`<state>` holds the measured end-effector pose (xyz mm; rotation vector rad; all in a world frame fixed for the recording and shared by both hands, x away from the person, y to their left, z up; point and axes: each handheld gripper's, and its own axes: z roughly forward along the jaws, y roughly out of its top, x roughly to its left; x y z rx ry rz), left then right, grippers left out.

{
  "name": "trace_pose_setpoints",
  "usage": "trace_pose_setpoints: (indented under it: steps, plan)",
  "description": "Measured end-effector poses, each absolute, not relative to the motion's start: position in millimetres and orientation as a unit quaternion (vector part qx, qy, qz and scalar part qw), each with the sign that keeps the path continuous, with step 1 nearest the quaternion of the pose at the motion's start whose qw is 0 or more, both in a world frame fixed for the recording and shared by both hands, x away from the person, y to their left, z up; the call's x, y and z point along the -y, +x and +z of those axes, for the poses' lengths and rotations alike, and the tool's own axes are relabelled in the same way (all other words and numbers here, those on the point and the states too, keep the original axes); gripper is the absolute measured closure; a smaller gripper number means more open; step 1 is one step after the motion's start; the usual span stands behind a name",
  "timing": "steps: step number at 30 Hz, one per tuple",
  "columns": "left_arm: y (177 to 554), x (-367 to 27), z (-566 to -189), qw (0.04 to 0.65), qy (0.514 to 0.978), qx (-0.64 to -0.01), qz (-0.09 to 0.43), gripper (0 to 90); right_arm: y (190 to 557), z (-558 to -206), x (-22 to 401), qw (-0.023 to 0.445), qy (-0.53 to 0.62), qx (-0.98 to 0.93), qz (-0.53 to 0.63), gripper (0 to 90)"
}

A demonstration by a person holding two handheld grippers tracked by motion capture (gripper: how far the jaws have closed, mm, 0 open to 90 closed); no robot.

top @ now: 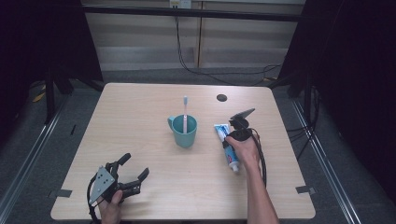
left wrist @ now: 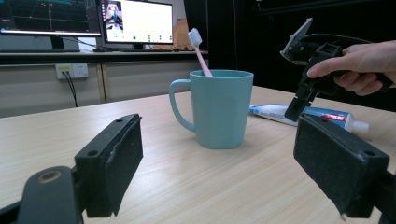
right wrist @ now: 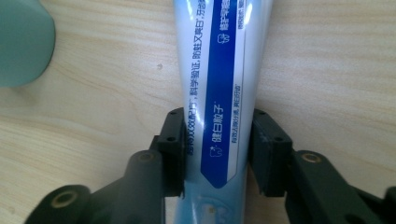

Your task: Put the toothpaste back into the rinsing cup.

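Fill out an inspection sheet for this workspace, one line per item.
Surface: light wooden table with a dark round hole near its far edge.
Job's things: toothpaste tube lying flat; teal mug upright at mid-table, a pink toothbrush standing in it.
Clutter: nothing seen.
Grippers: right hand-held gripper points down, pads pressed on both sides of the tube; left hand-held gripper is open, nothing between its pads, near the table's front left.
Cables: one trails from each gripper; black leads lie on the floor beyond the table.
Surroundings: monitors on a bench, wall socket, dark curtains at both sides.
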<state>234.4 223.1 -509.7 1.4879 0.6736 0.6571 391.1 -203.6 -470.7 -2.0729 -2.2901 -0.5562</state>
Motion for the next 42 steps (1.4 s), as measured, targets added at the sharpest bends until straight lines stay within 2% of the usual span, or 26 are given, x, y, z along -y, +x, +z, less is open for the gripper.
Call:
trace_pose_setpoints:
  steps: [10, 21, 42]
  plan:
    - [235, -223, -510, 0.638, 0.652, -0.294, 0.286, 15.7, 389, -467, 207, 0.005, -0.66, 0.727, -0.19, 70.5]
    - [235, -223, -510, 0.638, 0.652, -0.294, 0.285, 15.7, 384, -468, 213, 0.024, -0.66, 0.72, -0.214, 71.7]
    - [235, -223, -510, 0.638, 0.652, -0.294, 0.285, 15.7, 375, -447, 220, 0.015, -0.648, 0.703, -0.294, 72.1]
